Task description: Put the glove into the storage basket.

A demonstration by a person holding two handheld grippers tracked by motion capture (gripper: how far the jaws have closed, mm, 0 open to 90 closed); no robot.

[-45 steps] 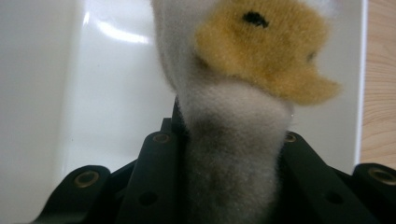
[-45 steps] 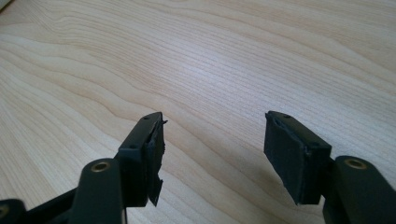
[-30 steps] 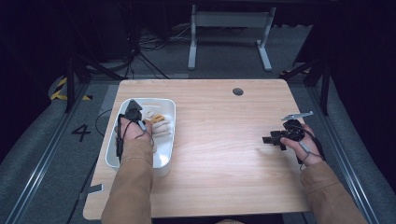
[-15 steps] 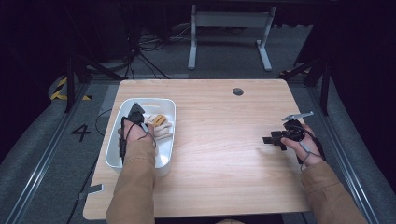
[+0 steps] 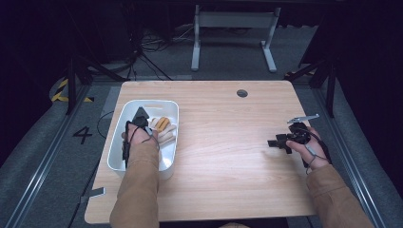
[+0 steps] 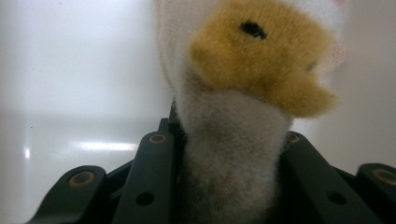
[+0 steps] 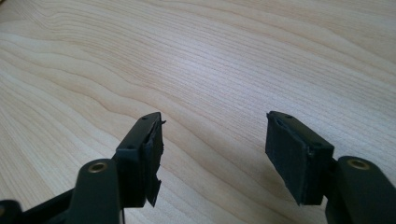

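A white and tan plush toy (image 5: 162,125) lies in the white bin (image 5: 118,143) at the table's left. My left gripper (image 5: 141,117) reaches into the bin from the near side. In the left gripper view the toy's white fuzzy body (image 6: 231,144) is squeezed between the two black jaws, its tan part with a black dot above them and the bin's white wall (image 6: 79,70) behind. My right gripper (image 5: 279,142) hovers low over the bare wooden table (image 7: 224,56) at the right. It is open, with nothing between its fingers (image 7: 144,144).
A round cable hole (image 5: 242,93) sits near the table's far edge. Beyond the table a white metal frame (image 5: 233,28) stands on the dark floor. Bare wood spans the table's middle between the bin and the right hand.
My left gripper has edged slightly to the right inside the bin, with the toy. The right gripper has stayed in place.
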